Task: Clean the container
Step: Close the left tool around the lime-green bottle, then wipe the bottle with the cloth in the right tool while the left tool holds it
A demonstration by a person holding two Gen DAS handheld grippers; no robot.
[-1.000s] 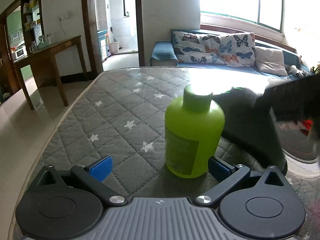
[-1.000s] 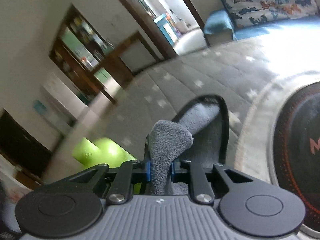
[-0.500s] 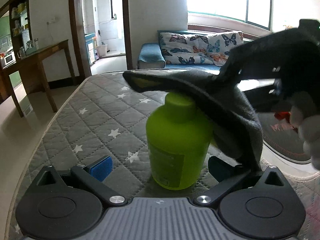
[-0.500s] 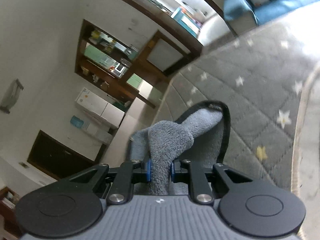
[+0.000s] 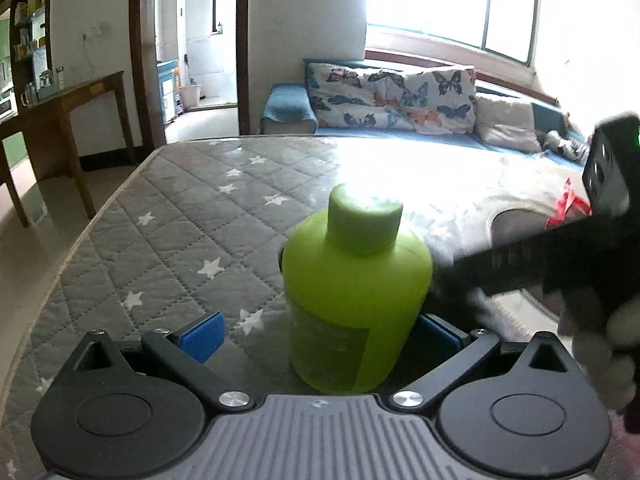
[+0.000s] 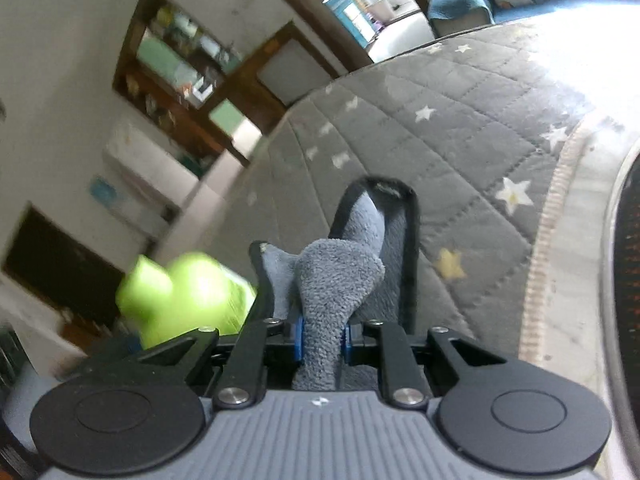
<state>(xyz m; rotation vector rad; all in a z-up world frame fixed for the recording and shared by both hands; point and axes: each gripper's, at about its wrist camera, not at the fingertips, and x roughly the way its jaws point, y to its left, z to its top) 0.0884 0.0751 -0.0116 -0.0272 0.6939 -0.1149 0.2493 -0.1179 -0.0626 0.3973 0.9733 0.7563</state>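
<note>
A lime-green bottle point(image 5: 354, 300) with a green cap stands upright on the grey star-quilted cover point(image 5: 180, 248). My left gripper point(image 5: 320, 336) is open, its blue pads either side of the bottle's base with a gap on the left. My right gripper point(image 6: 322, 338) is shut on a grey fluffy cloth point(image 6: 336, 284) with a black edge. In the left wrist view the right gripper's body point(image 5: 560, 256) sits just right of the bottle. In the right wrist view the bottle point(image 6: 184, 292) appears blurred at lower left.
A round dark mat with red markings point(image 6: 630, 280) lies on the cover at the right. A sofa with butterfly cushions point(image 5: 400, 96) stands behind. A wooden table point(image 5: 60, 108) and a doorway are at the far left. The cover's left edge point(image 5: 80, 240) drops to the floor.
The cloth was draped over the bottle's top half a second ago; now my right gripper has dropped with it to the bottle's right side. The bottle stays between the left pads.
</note>
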